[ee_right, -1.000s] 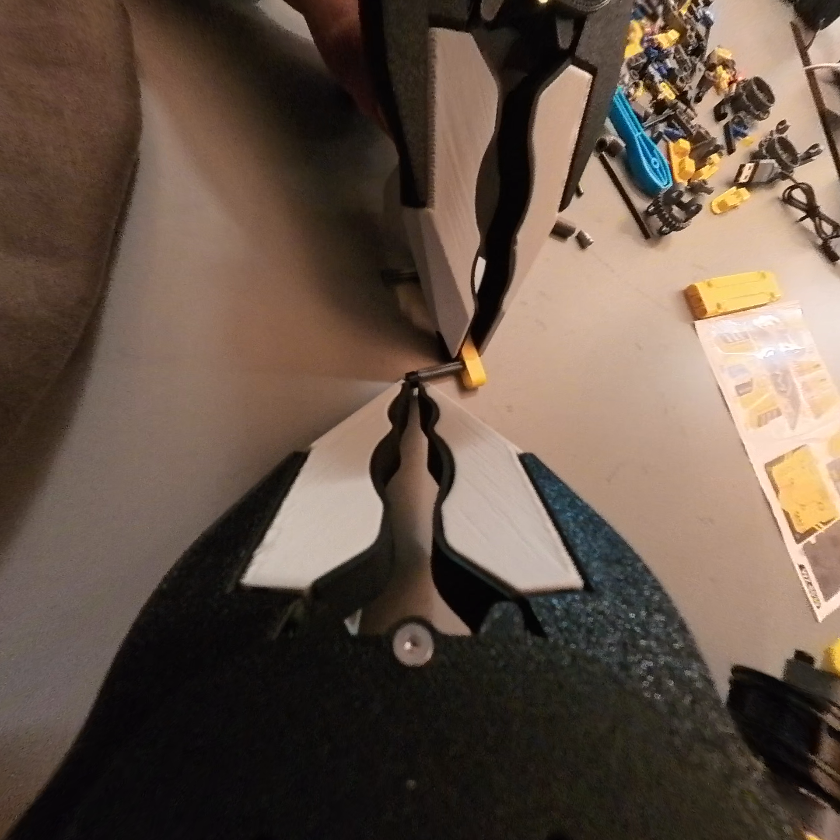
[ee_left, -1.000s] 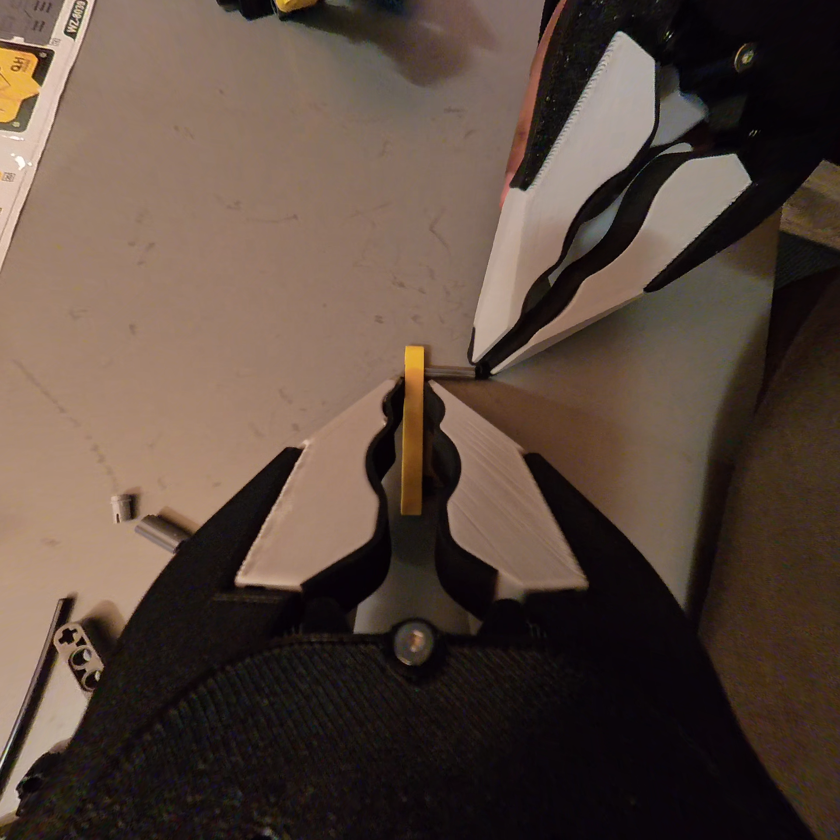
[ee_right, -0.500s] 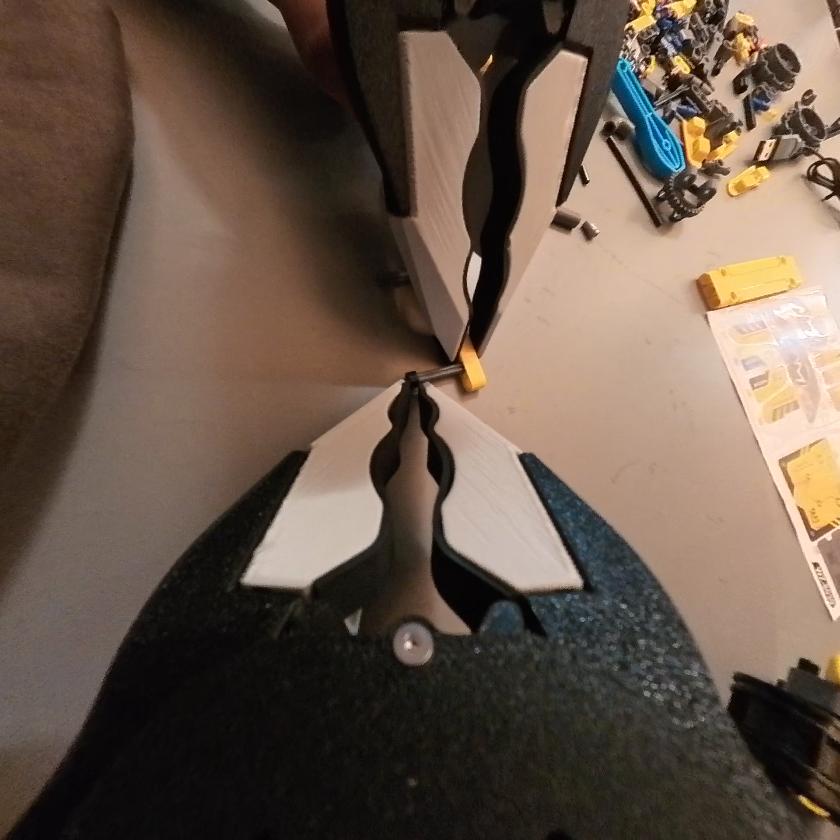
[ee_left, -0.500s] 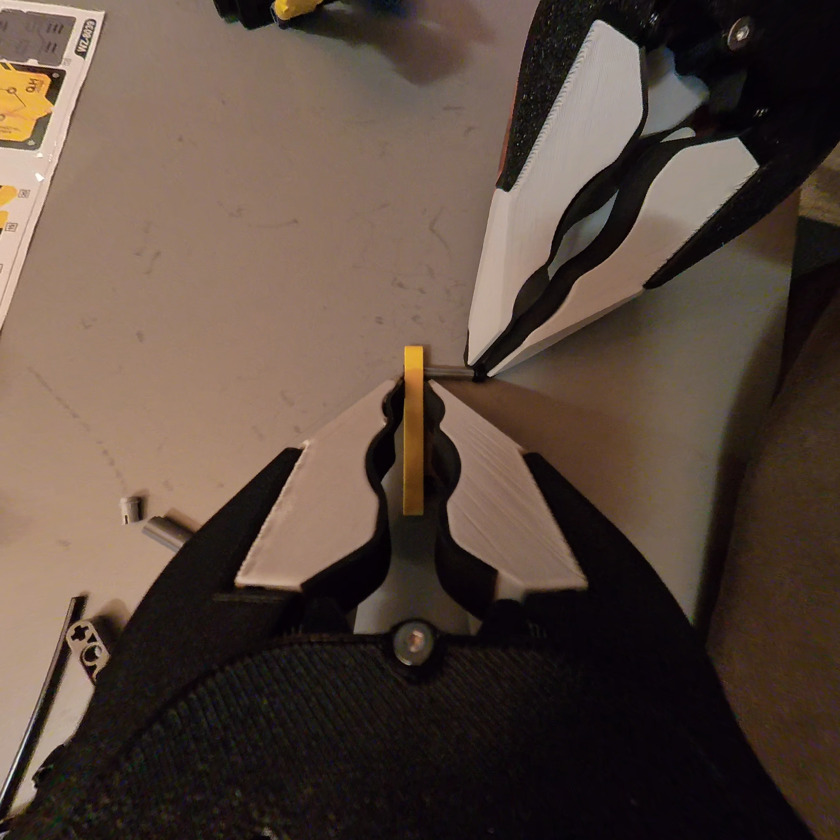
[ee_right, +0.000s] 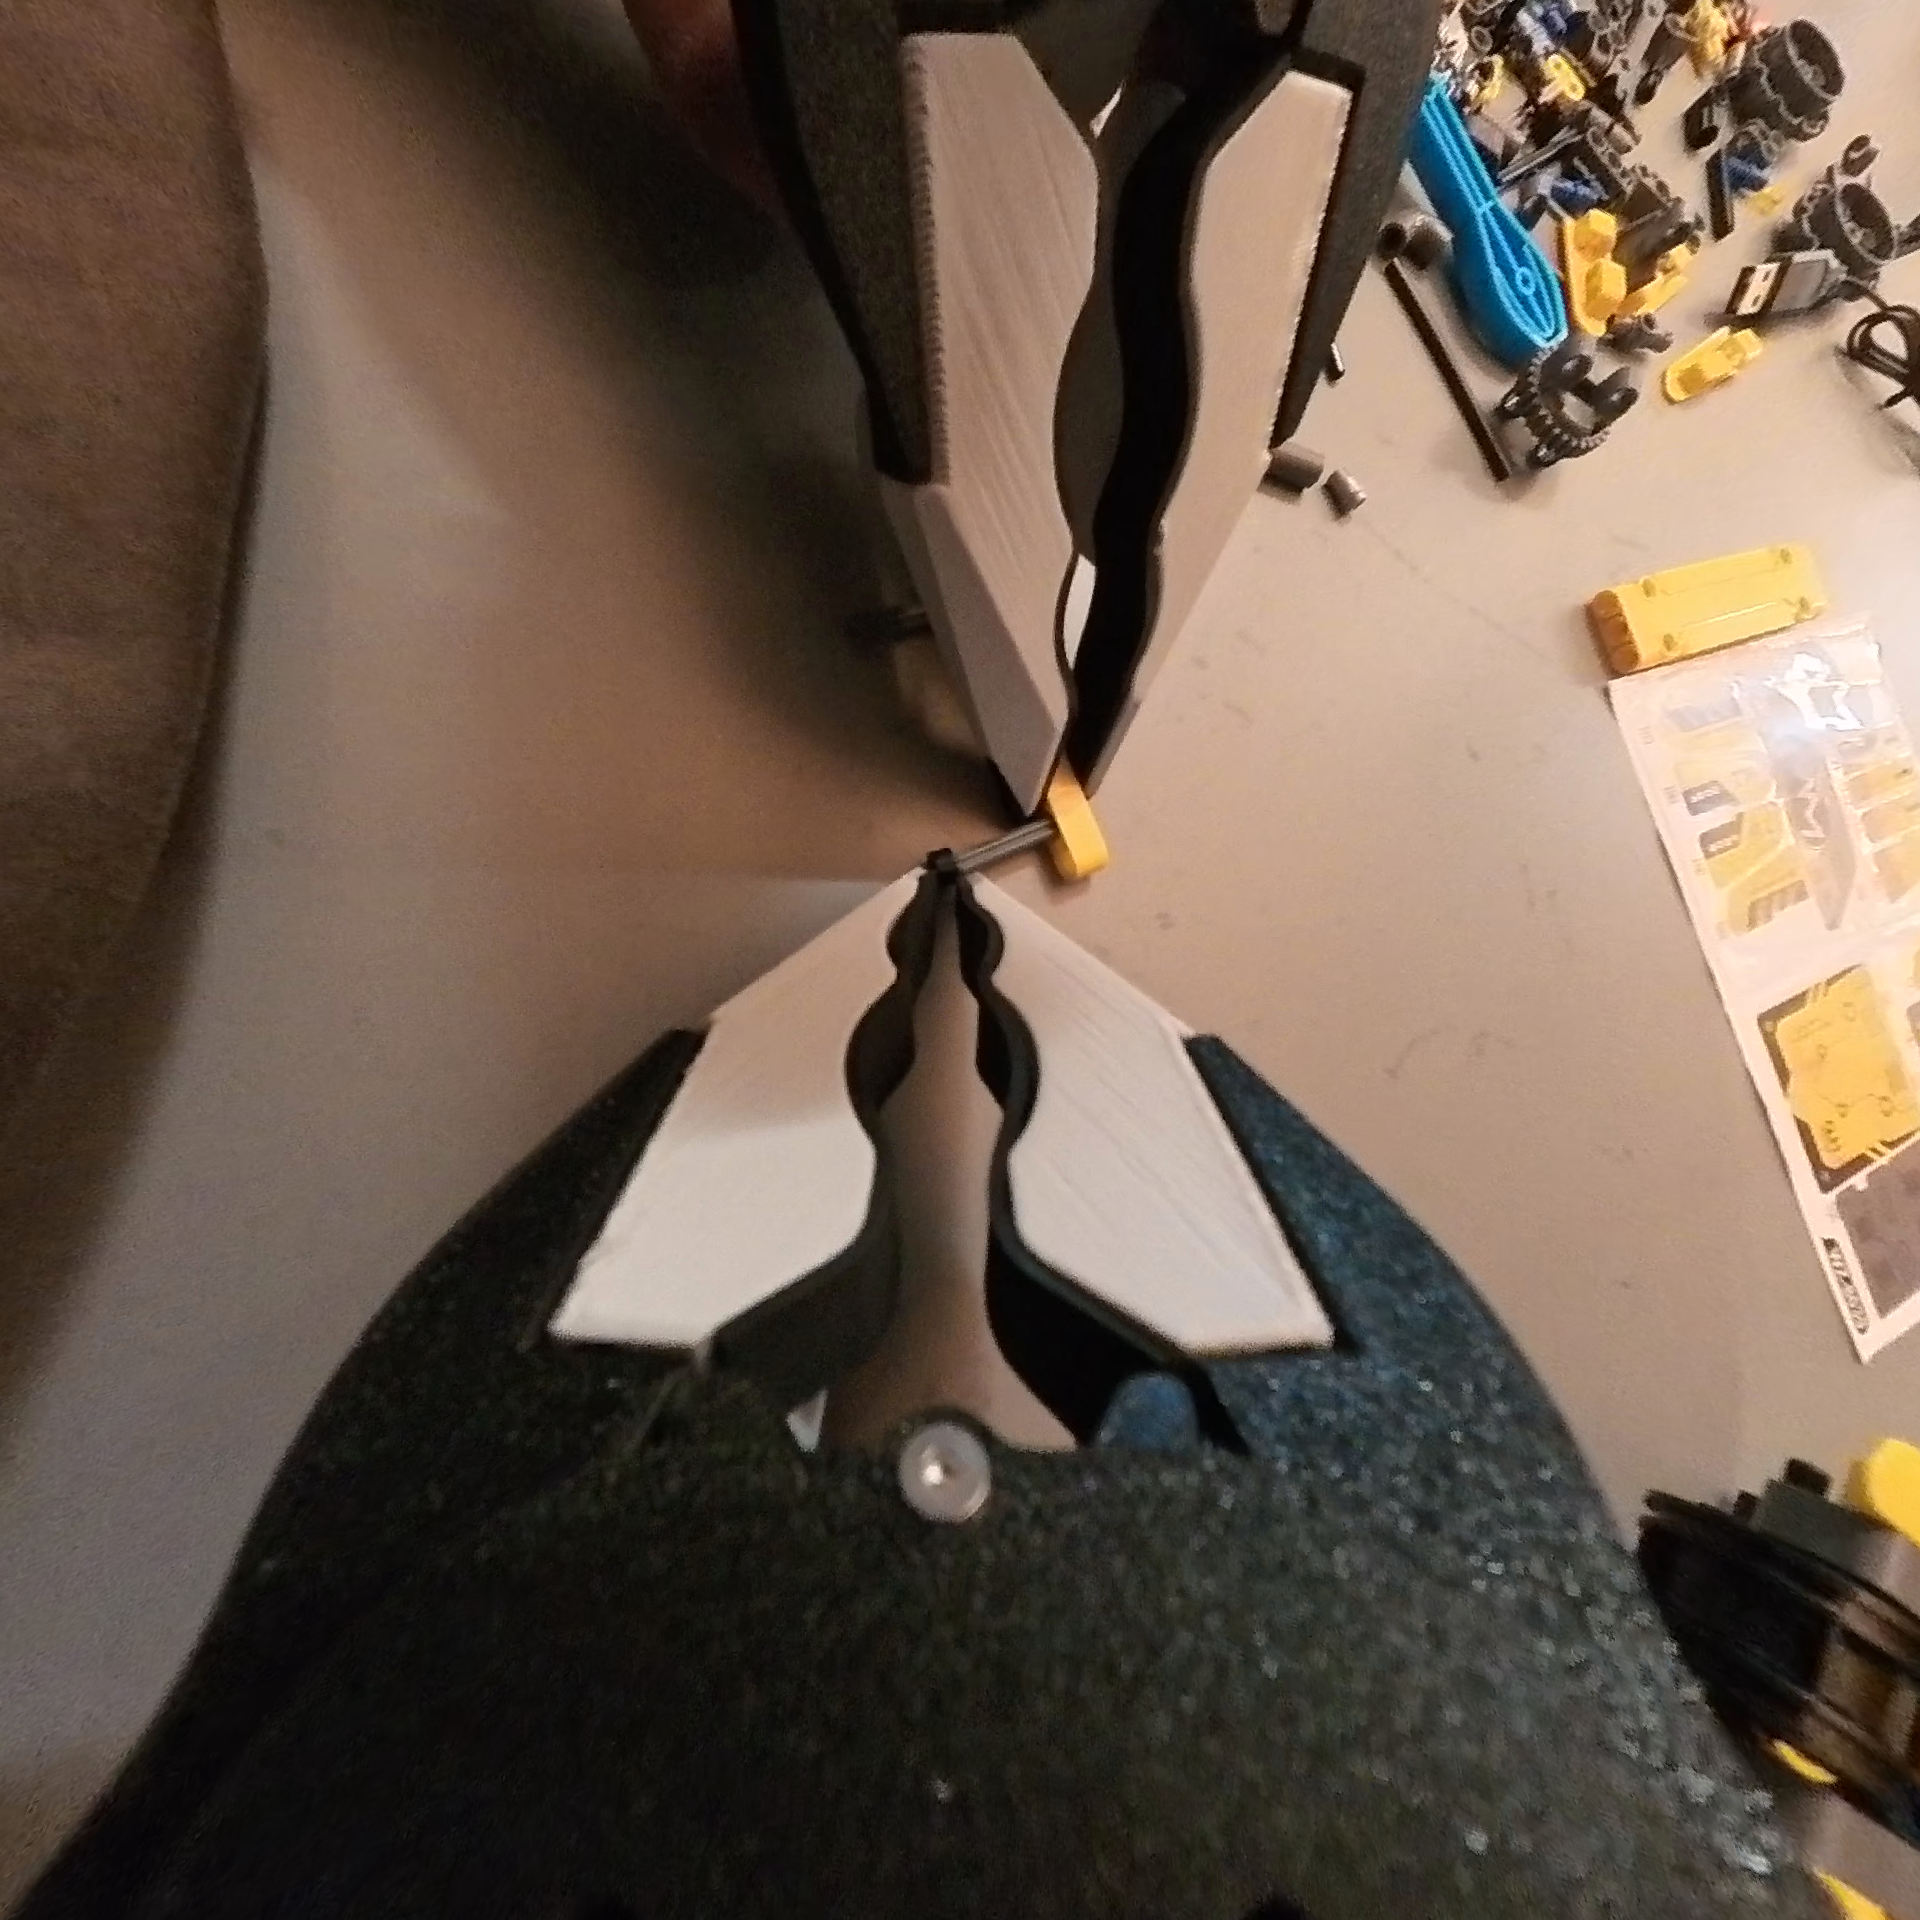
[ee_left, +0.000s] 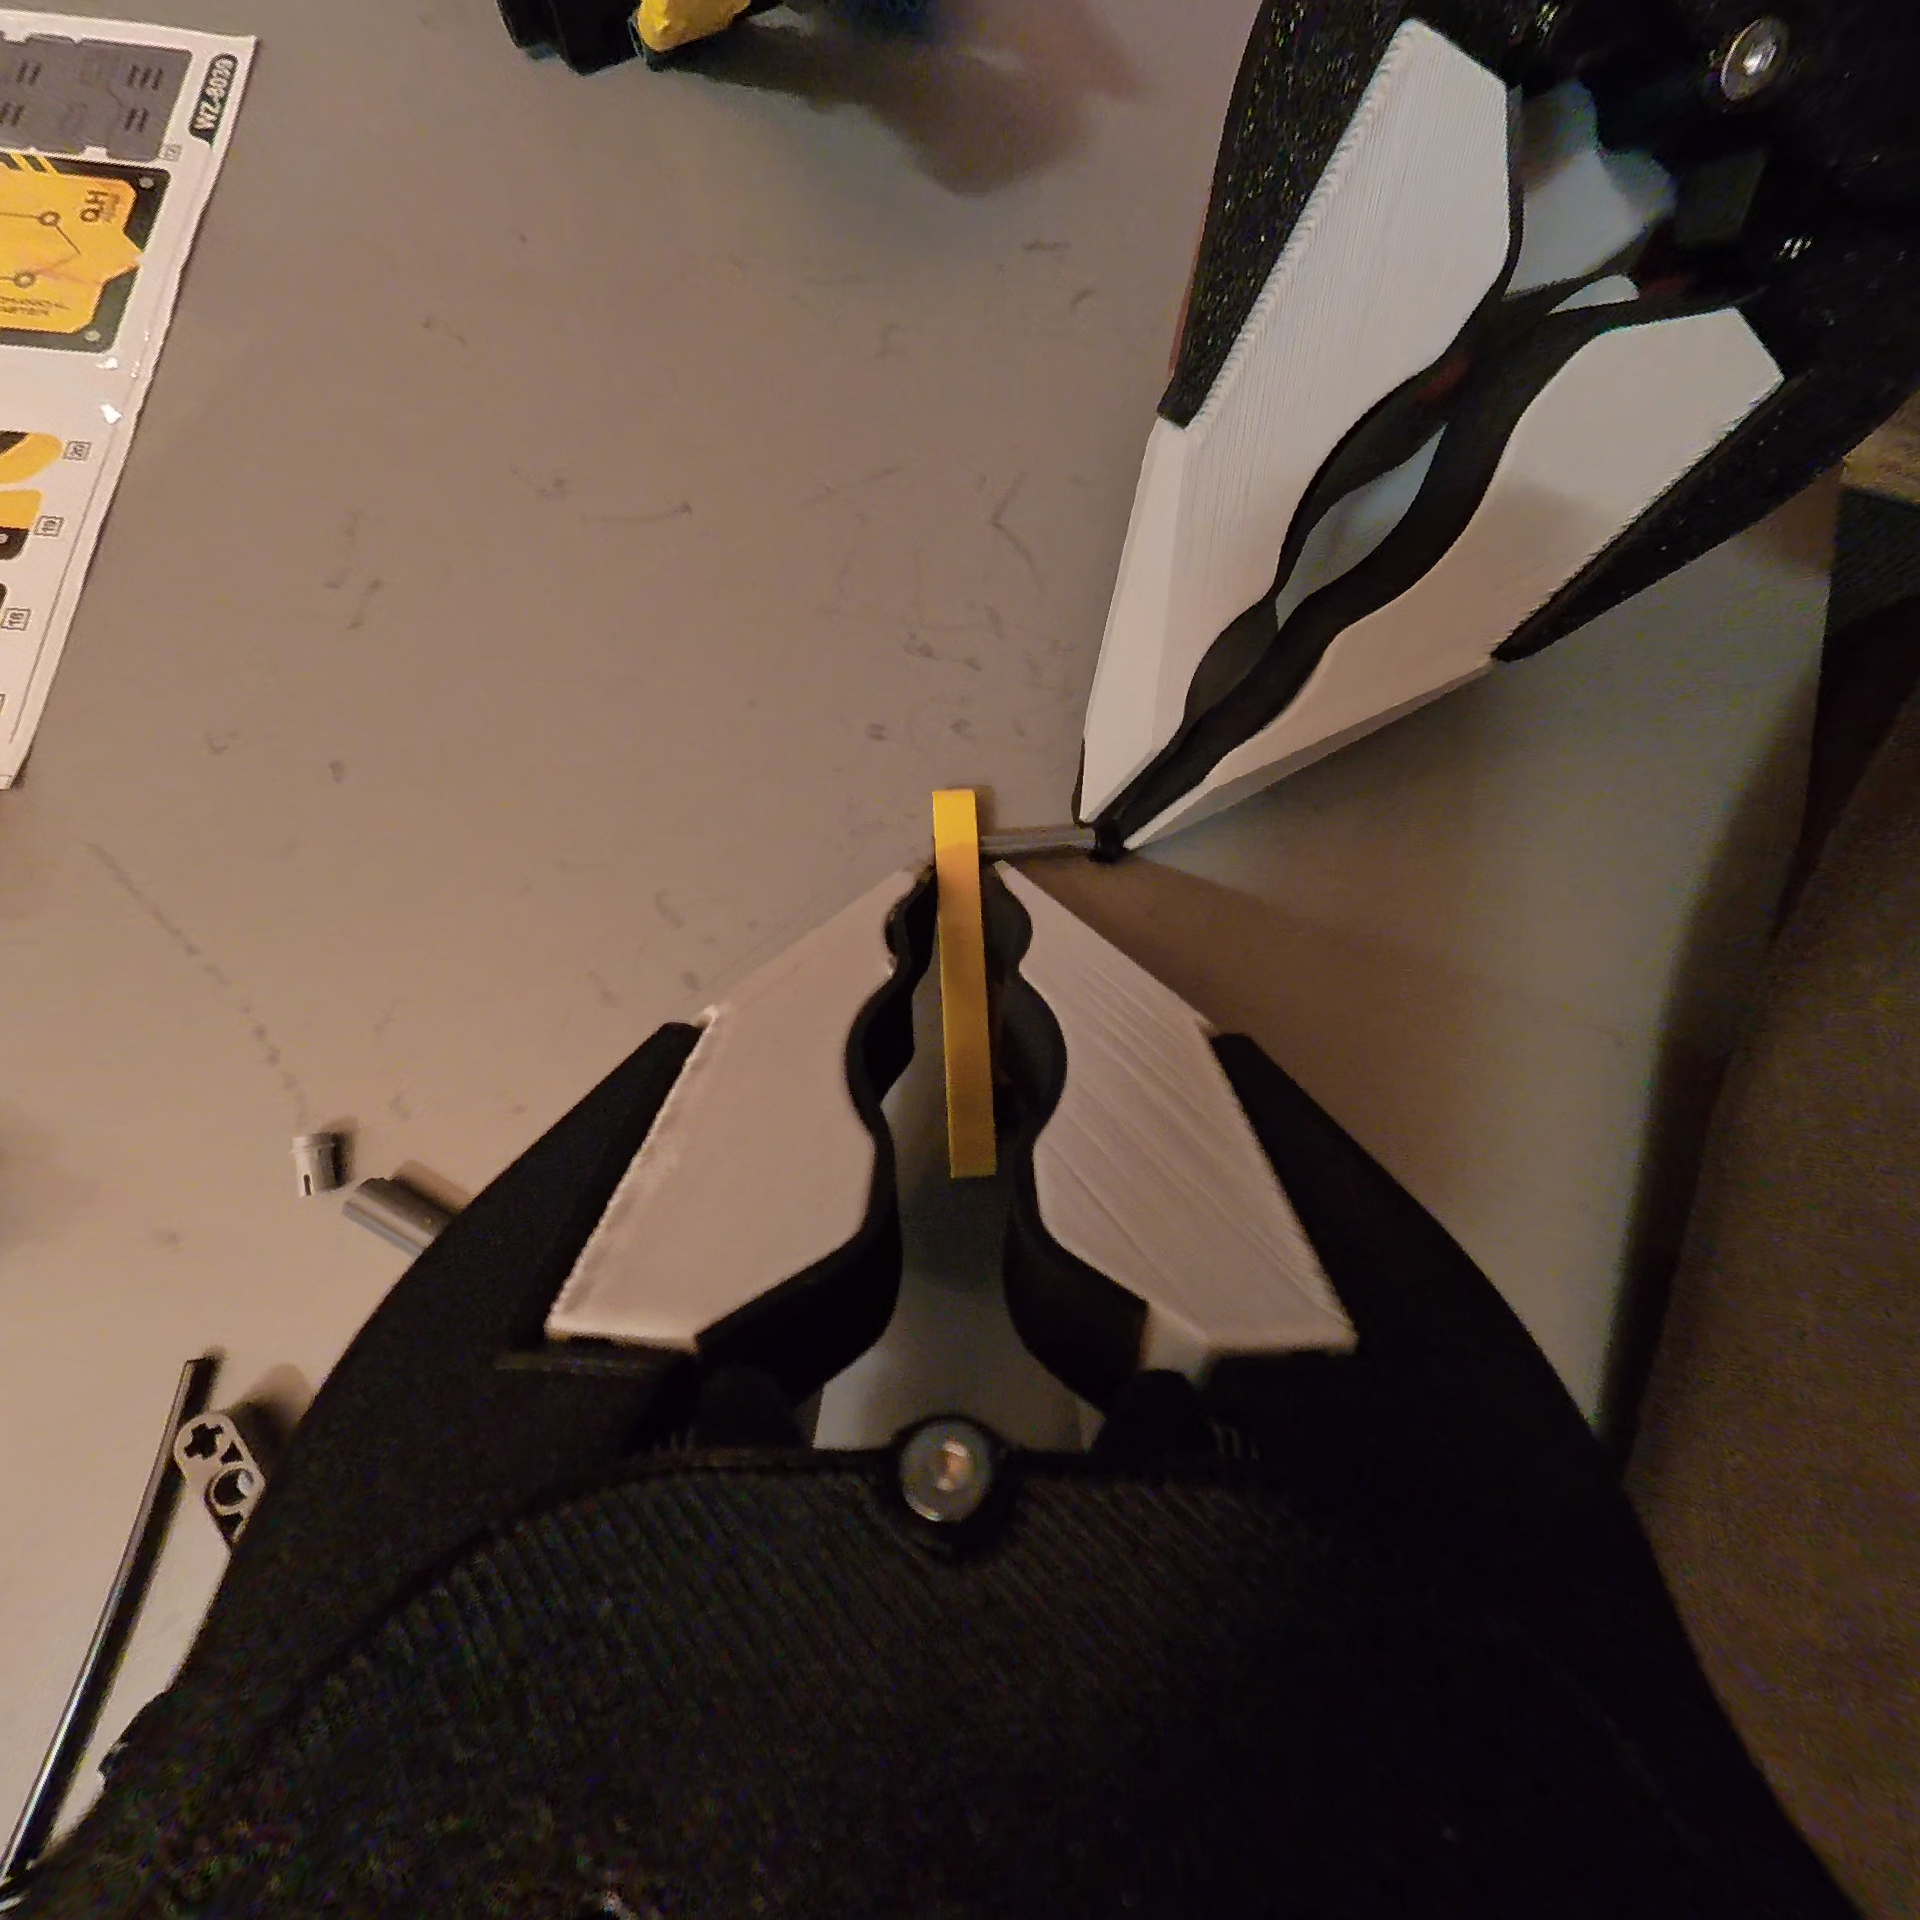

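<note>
My left gripper (ee_left: 958, 883) is shut on a thin yellow beam (ee_left: 961, 997), held edge-up above the grey table (ee_left: 582, 540). A short grey axle (ee_left: 1037, 840) sticks out of the beam's far end to the right. My right gripper (ee_right: 943, 873) is shut on the axle's black end; in the right wrist view the axle (ee_right: 1013, 840) runs from my tips to the yellow beam (ee_right: 1076, 840). The right gripper (ee_left: 1107, 831) comes in from the upper right in the left wrist view. The left gripper (ee_right: 1062, 805) comes down from the top in the right wrist view.
A sticker sheet (ee_left: 73, 343) lies at the left; it also shows in the right wrist view (ee_right: 1808, 956). Small grey pins (ee_left: 322, 1162) and a grey connector (ee_left: 223, 1465) lie beside my left gripper. A yellow block (ee_right: 1704, 615), a blue part (ee_right: 1496, 223) and several black and yellow pieces lie far right. Both grippers' tips are roughly 15 cm from the grey connector (ee_left: 223, 1465).
The two grippers stay joined at the axle and beam. The right gripper has tilted a little and the view has drifted slightly; the axle shows a little longer between them.
</note>
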`<action>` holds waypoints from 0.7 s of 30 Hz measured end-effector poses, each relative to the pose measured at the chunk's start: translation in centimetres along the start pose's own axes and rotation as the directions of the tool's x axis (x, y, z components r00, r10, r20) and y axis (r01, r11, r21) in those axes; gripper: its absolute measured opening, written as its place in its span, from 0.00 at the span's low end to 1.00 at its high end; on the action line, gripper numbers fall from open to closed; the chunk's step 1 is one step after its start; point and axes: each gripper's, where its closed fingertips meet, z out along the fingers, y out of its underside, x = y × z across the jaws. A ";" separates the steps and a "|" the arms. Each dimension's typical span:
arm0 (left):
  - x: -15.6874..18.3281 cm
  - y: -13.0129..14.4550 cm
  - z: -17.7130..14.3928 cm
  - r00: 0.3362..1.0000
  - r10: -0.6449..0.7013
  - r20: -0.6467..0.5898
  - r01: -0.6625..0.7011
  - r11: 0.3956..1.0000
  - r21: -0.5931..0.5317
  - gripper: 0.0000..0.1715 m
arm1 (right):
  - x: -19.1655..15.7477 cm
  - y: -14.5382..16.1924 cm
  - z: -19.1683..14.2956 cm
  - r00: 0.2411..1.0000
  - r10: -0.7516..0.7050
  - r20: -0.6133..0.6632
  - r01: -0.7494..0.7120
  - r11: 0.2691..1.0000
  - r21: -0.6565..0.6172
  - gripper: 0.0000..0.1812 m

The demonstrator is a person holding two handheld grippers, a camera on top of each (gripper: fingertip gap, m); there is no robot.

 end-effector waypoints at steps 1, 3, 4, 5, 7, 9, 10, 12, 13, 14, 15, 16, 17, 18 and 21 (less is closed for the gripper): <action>0.0 0.0 0.0 1.000 0.000 0.000 0.000 1.000 0.000 0.04 | 0.0 0.0 0.0 1.000 0.000 0.000 0.000 1.000 -0.001 0.02; 0.0 0.0 0.0 1.000 0.000 0.001 0.000 1.000 0.001 0.04 | 0.0 0.0 0.0 1.000 0.000 0.001 0.000 1.000 -0.001 0.02; 0.0 0.0 0.0 1.000 0.001 0.002 -0.001 1.000 0.001 0.05 | 0.0 0.0 0.0 1.000 0.000 0.001 0.000 1.000 -0.001 0.02; -0.1 0.0 0.0 1.000 0.001 0.003 -0.001 1.000 0.001 0.06 | 0.0 0.0 0.0 1.000 -0.001 0.001 0.001 1.000 -0.001 0.02; -0.1 -0.1 0.0 1.000 0.001 0.002 -0.001 1.000 0.000 0.09 | 0.0 0.0 0.0 1.000 -0.001 0.002 0.001 1.000 0.000 0.02; -0.2 -0.1 0.1 1.000 0.000 0.007 0.000 1.000 -0.001 0.10 | 0.0 0.0 0.0 1.000 -0.003 0.001 0.003 1.000 -0.002 0.02; -0.2 -0.1 0.1 1.000 0.000 0.008 0.000 1.000 -0.003 0.10 | 0.0 0.0 -0.1 1.000 -0.004 0.001 0.004 1.000 -0.002 0.02; -0.1 -0.1 0.2 1.000 0.001 0.000 -0.001 1.000 -0.004 0.10 | 0.0 0.1 -0.1 1.000 -0.006 0.001 0.006 1.000 -0.004 0.02; 0.0 -0.1 0.2 1.000 0.003 -0.005 -0.003 1.000 -0.004 0.11 | -0.1 0.1 -0.1 1.000 -0.006 0.002 0.006 1.000 -0.006 0.02; 0.0 -0.2 0.2 1.000 0.005 -0.009 -0.005 1.000 -0.004 0.10 | -0.1 0.1 -0.1 1.000 -0.008 0.003 0.008 1.000 -0.008 0.02; 0.1 -0.2 0.2 1.000 0.007 -0.010 -0.007 1.000 -0.004 0.09 | -0.1 0.1 -0.2 1.000 -0.010 0.004 0.010 1.000 -0.010 0.02; 0.1 -0.2 0.3 1.000 0.011 -0.012 -0.011 1.000 -0.003 0.08 | -0.1 0.1 -0.2 1.000 -0.011 0.006 0.011 1.000 -0.012 0.02; 0.2 -0.2 0.3 1.000 0.014 -0.014 -0.014 1.000 -0.002 0.07 | -0.1 0.1 -0.2 1.000 -0.013 0.008 0.013 1.000 -0.014 0.02; 0.2 -0.3 0.3 1.000 0.018 -0.015 -0.018 1.000 -0.002 0.06 | -0.1 0.2 -0.2 1.000 -0.017 0.011 0.017 1.000 -0.018 0.02; 0.3 -0.3 0.4 1.000 0.023 -0.017 -0.024 1.000 -0.002 0.05 | -0.1 0.2 -0.2 0.999 -0.035 0.021 0.035 0.999 -0.035 0.02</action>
